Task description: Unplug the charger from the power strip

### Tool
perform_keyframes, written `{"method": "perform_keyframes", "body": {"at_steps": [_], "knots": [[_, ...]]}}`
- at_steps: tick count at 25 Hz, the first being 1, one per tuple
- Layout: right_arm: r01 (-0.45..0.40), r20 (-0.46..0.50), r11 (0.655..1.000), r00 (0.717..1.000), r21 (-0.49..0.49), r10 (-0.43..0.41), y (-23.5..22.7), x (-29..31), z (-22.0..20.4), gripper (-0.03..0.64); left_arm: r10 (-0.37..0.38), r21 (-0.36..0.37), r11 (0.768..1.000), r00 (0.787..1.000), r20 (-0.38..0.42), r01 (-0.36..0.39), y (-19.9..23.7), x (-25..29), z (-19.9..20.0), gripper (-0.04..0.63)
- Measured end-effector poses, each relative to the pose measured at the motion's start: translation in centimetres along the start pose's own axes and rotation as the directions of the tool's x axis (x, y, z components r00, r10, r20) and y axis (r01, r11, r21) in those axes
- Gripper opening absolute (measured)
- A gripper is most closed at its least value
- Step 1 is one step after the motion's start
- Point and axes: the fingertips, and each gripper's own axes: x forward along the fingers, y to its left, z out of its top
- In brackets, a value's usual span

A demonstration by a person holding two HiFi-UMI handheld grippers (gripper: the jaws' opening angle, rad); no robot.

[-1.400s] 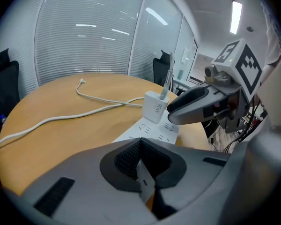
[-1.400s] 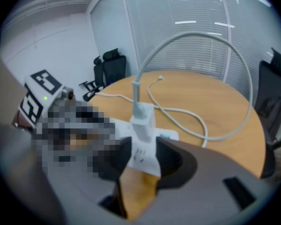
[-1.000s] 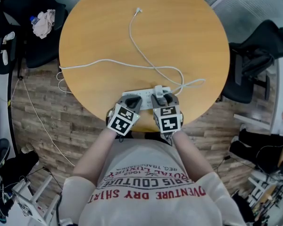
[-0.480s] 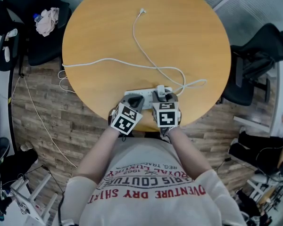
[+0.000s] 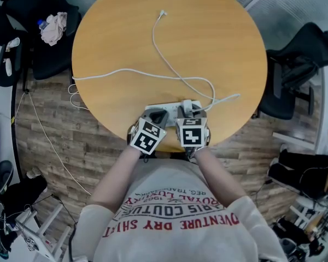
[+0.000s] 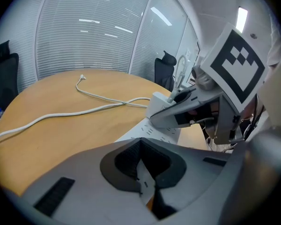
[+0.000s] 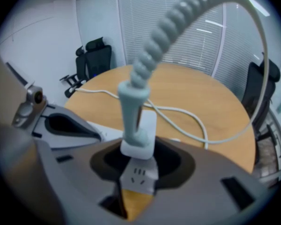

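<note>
- The right gripper (image 5: 190, 112) has just been closing; its jaws now pinch the white charger (image 7: 139, 134), which is plugged upright into the power strip (image 5: 171, 113).
- The left gripper (image 5: 154, 115) has its jaws pressed together, tips on the power strip at the wooden surface's (image 5: 218, 42) near edge.

Kit check. You wear a white short-sleeved T-shirt (image 5: 175, 201) with red and dark lettering across the chest. Your left gripper (image 5: 156, 114) and right gripper (image 5: 190, 109) have grey shells and dark pad recesses. Each carries a cube of black-and-white square markers.
</note>
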Motion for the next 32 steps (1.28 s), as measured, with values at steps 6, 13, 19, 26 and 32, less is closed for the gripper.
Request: {"method": "perform_keyframes", "body": {"at_steps": [6,13,19,26,32], "knots": [[0.0,-0.039,1.0,0.999,0.022,0.001,-0.1,-0.2,-0.2,0.163,0.018,0.049,0.999,1.0,-0.005,-0.017,-0.2,-0.1,-0.2,0.032],[-0.001,-0.06,0.999,0.998,0.051,0.004,-0.4,-0.5,0.6,0.16,0.017,0.033,0.999,1.0,-0.02,-0.016,-0.3,0.1,-0.2,0.032],[-0.009,0.07,1.0,0.997,-0.023,0.01,-0.2,-3.2,5.1,0.158,-0.016,-0.011,1.0,1.0,-0.027,0.016,0.0,0.1,-0.2,0.032],[-0.065,0.155,0.997,0.985,-0.051,0.072,0.3,-6.1,5.5,0.158,-0.037,-0.048,0.998,0.999,-0.036,0.035,0.1,0.1,-0.1,0.032],[-0.074,0.257,0.993,0.962,-0.091,0.095,-0.1,-9.6,6.7,0.158,0.023,-0.04,0.999,0.999,0.033,-0.022,0.2,-1.6,2.0,0.032]]}}
